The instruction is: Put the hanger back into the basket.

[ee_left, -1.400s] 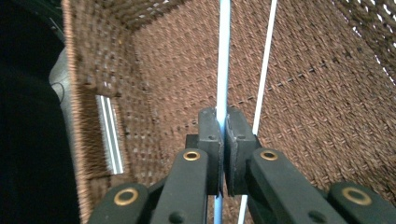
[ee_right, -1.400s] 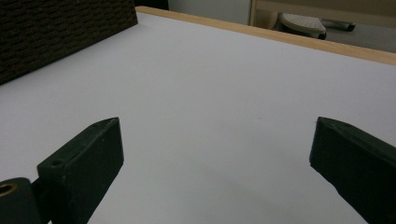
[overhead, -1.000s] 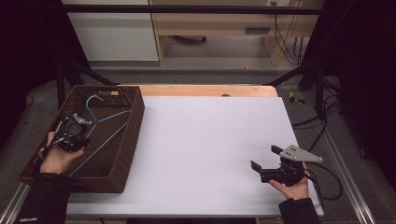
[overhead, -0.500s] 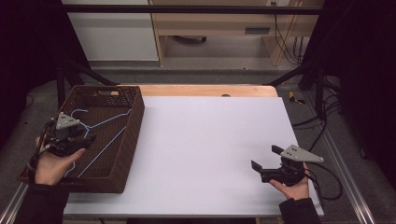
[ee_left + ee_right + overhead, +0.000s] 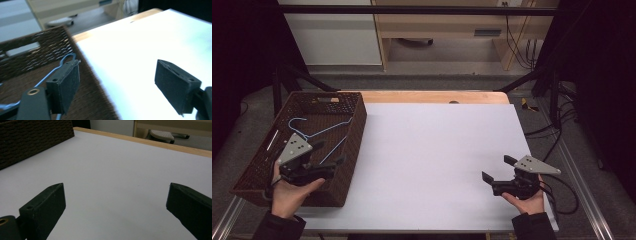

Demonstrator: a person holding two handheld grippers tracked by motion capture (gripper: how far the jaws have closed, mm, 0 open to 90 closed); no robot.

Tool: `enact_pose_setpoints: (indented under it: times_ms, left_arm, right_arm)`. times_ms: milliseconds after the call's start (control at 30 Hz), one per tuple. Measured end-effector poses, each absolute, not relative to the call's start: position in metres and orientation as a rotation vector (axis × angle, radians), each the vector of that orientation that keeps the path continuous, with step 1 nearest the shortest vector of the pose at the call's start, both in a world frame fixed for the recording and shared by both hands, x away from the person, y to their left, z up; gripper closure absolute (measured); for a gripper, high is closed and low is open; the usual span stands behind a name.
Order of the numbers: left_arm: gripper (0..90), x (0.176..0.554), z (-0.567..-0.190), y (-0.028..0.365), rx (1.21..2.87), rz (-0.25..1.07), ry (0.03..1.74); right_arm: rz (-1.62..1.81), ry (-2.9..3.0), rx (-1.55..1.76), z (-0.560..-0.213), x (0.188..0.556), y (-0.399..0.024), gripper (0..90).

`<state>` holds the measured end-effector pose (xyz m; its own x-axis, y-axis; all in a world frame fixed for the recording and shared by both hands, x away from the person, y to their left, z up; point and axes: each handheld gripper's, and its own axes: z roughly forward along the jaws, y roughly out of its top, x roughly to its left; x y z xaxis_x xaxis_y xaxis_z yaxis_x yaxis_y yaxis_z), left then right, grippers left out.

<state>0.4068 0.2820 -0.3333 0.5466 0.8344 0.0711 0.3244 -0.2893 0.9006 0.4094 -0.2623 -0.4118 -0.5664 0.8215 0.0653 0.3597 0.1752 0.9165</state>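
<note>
A blue wire hanger lies inside the brown wicker basket at the table's left. My left gripper hovers over the basket's near right corner. Its jaws have just been opening and stand open with nothing between them. In the left gripper view the gripper looks over the basket's rim, with the hanger just behind the left pad. My right gripper rests open and empty on the white table top at the near right. Its jaws frame bare table.
A wooden strip runs along the table's far edge. Cables trail off the right gripper toward the table's right edge. The basket's corner shows far off in the right gripper view. A shelf unit stands beyond the table.
The left gripper let go of the hanger, opened, and pulled back toward the basket's near right corner while lifting a little. The right gripper has stayed put.
</note>
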Motion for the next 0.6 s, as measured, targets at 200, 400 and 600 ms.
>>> enact_pose_setpoints:
  times_ms: [200,400,600]
  left_arm:
    - [15.0,0.399,-0.350,0.259,1.860,0.605,0.856]
    - [12.0,0.394,-0.367,0.242,1.849,0.538,0.789]
    - [11.7,0.393,-0.383,0.234,1.861,0.518,0.783]
  right_arm:
    - [1.374,2.003,1.105,-0.411,0.409,-0.264,3.0]
    - [1.379,2.007,1.099,-0.410,0.408,-0.265,2.6]
    - [1.387,2.000,1.098,-0.410,0.407,-0.266,2.5]
